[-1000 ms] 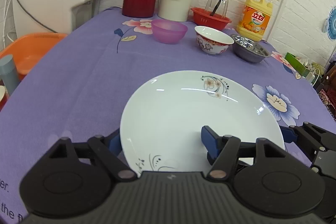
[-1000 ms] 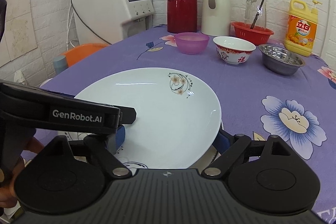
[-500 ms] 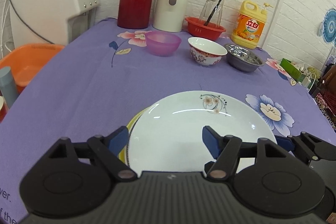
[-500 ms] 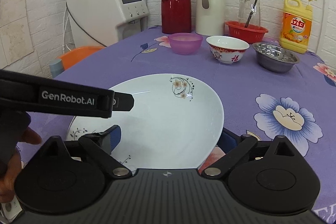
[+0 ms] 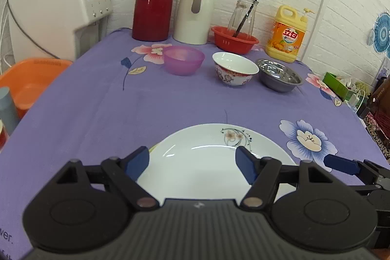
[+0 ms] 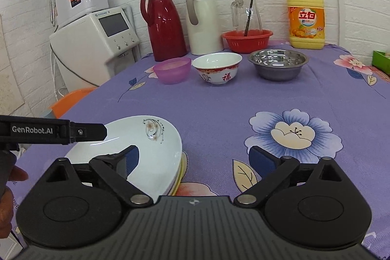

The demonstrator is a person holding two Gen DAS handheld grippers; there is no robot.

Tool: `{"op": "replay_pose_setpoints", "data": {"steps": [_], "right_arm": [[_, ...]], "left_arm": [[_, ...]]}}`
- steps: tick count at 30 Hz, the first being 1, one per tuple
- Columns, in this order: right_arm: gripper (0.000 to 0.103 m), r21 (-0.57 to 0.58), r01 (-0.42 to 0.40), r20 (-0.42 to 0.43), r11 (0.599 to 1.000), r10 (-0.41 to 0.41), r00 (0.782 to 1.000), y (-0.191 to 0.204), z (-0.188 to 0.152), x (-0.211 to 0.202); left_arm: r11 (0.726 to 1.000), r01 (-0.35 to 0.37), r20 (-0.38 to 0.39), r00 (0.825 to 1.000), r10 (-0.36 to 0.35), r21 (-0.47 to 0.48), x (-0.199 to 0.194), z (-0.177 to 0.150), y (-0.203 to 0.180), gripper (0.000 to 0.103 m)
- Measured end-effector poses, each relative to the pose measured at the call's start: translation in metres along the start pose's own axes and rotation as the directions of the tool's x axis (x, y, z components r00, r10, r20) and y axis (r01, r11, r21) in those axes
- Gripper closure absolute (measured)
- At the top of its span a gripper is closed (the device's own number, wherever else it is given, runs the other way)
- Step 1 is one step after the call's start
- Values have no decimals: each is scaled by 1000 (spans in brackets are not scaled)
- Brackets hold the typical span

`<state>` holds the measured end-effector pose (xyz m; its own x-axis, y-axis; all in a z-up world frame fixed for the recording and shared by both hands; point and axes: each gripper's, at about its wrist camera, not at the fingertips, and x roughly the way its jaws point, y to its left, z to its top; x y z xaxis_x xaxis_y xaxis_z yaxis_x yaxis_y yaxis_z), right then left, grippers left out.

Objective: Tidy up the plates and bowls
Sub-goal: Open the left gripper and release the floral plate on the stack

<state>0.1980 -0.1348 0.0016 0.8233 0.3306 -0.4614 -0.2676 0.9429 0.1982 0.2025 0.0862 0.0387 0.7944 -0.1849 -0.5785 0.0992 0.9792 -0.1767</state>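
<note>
With both claws spread wide and holding nothing, left claw [image 5: 192, 163] and right claw [image 6: 195, 158], treat the glazed white ceramic plate with floral print [image 5: 209, 162], low in the frame atop a yellow-rimmed plate [image 6: 177, 183], as stiff, slippery and breakable, so pinch its rim

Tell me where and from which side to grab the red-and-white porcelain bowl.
Grip the porcelain bowl by its near rim, one finger inside and one outside, coming down from above. It stands upright and open, its wall flares, and the purple bowl and steel bowl flank it, so a sideways approach looks crowded.
</note>
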Motion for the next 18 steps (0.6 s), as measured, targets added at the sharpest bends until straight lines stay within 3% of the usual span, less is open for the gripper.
{"op": "replay_pose_setpoints", "data": {"steps": [18], "right_arm": [[0, 33, 36, 30, 999, -37, 999, -55, -1, -22]], "left_arm": [[997, 23, -8, 1000, -22, 80, 8, 11, -55, 33]]}}
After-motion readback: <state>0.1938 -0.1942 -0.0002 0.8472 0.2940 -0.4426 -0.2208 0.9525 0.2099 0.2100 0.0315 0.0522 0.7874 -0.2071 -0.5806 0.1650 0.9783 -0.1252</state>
